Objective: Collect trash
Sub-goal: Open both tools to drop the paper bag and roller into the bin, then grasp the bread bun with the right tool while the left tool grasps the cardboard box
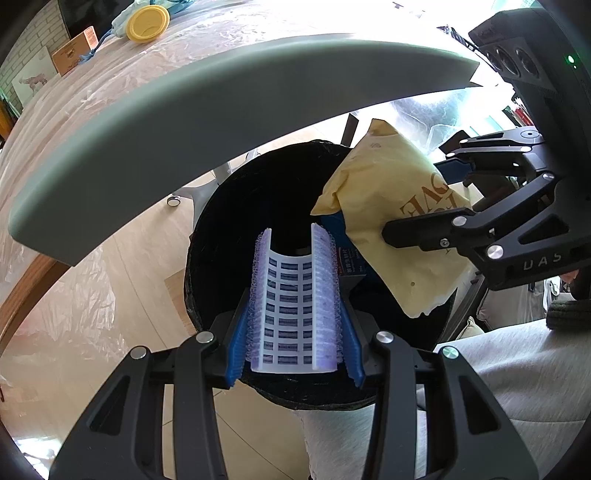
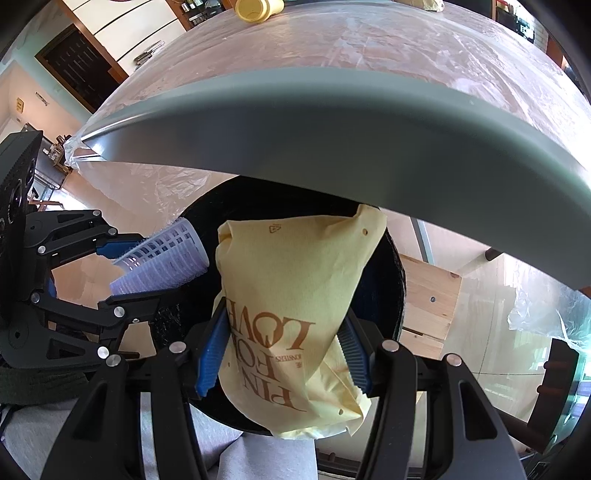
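- Trash: one yellow paper bag (image 2: 291, 317) in the right claw (image 2: 284, 362), one purple hair roller (image 1: 293, 302) in the left claw (image 1: 295, 347).
- One black bin (image 1: 221, 229) below both.
- Only the left view shows the yellow lid (image 1: 147, 23) on the table (image 1: 229, 122).

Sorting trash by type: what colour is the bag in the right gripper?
Pale yellow with brown lettering; the bag shows best in the right wrist view.

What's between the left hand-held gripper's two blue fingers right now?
A purple hair roller, clamped lengthwise between the left hand-held gripper's blue pads over the black bin. The left wrist view shows it best.
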